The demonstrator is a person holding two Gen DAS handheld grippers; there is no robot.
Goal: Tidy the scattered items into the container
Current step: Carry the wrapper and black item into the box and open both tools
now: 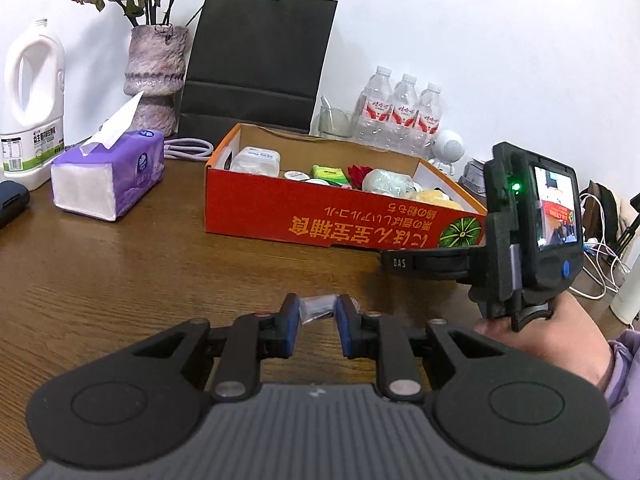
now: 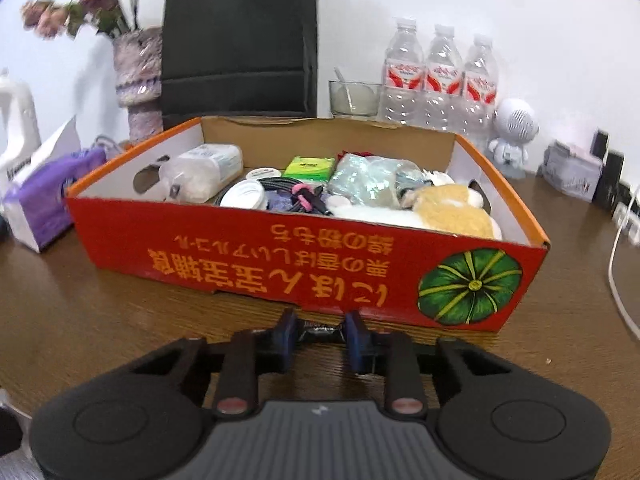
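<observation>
Red cardboard box (image 2: 280, 256), orange-rimmed, sits mid-table w/ its yellow print upside down from where the grippers are; characters look Japanese, can't read them properly, plus a green striped pumpkin picture (image 2: 470, 287) at the right end of the front wall. Inside already: clear plastic tub w/ white label (image 2: 208, 170) at left, round white lid (image 2: 245, 195), green packet (image 2: 309, 168), black cable w/ pink tie (image 2: 298, 196), crinkly clear bag (image 2: 368, 180), yellow-and-white plush (image 2: 444, 210) at right. Left gripper (image 1: 318, 312) is low over the wood table (image 1: 120, 264), well short of the box, blue pads (image 1: 292, 314) pinched on a small clear-wrapped item (image 1: 316, 309); narrow gap, held. Right gripper (image 2: 320, 330) is just in front of the box's front wall, jaws nearly together on a small dark shiny-wrapped thing (image 2: 320, 331); blurry, can't say what it is. From the left cam the right unit shows side-on, "DAS" on its arm (image 1: 399, 264), green LED lit, small screen on, hand (image 1: 536, 336) w/ lilac sleeve gripping it. Further out: purple tissue pack (image 1: 108, 176) left of the box, white jug w/ green label (image 1: 32, 104), text too small, vase of dried roses (image 1: 154, 76), black paper bag w/ teal clip (image 1: 256, 60) behind, glass w/ spoon (image 1: 336, 120), three water bottles w/ red labels (image 1: 402, 114), white round-headed figurine (image 2: 512, 136) at far right.
</observation>
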